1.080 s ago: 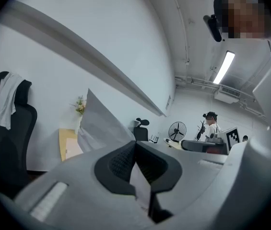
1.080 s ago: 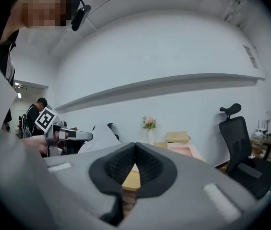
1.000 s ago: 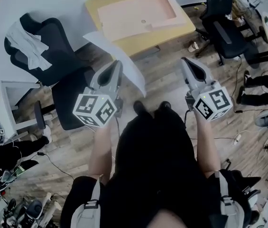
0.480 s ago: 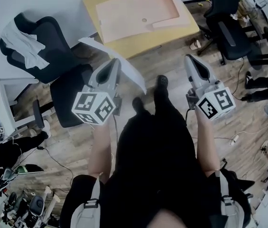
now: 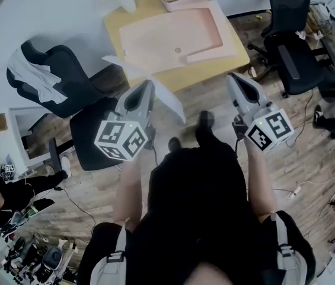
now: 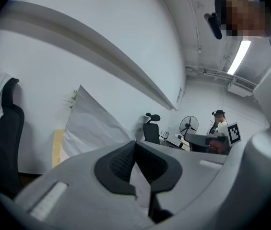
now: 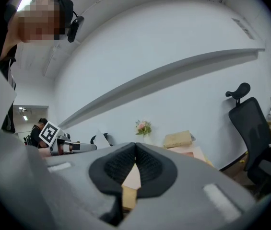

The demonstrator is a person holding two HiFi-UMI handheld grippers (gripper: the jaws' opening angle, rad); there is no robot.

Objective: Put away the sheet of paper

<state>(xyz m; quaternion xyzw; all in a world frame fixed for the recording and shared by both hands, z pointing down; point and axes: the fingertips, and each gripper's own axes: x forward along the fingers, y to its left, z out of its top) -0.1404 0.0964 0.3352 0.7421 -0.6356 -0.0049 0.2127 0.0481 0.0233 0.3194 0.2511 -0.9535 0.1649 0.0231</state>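
**Short of the desk: paper in carry**

Between the left gripper's (image 5: 146,85) jaws I have the paper (image 5: 168,100) pinched by one edge. It stands up from the tips and fans toward the desk (image 5: 115,22), in the air above the floor and beside the chair (image 5: 60,82). The right gripper (image 5: 231,77) is clenched on nothing, tips meeting, about level with the left. I read this as the carry step: the paper is in hand and not yet set down. The desk with its pink mat (image 5: 173,31) looks the likely spot, though the task names none. Next I need to reach the desk and bring the sheet low and flat over it. Only then should I part the left jaws, so the sheet doesn't sail off.
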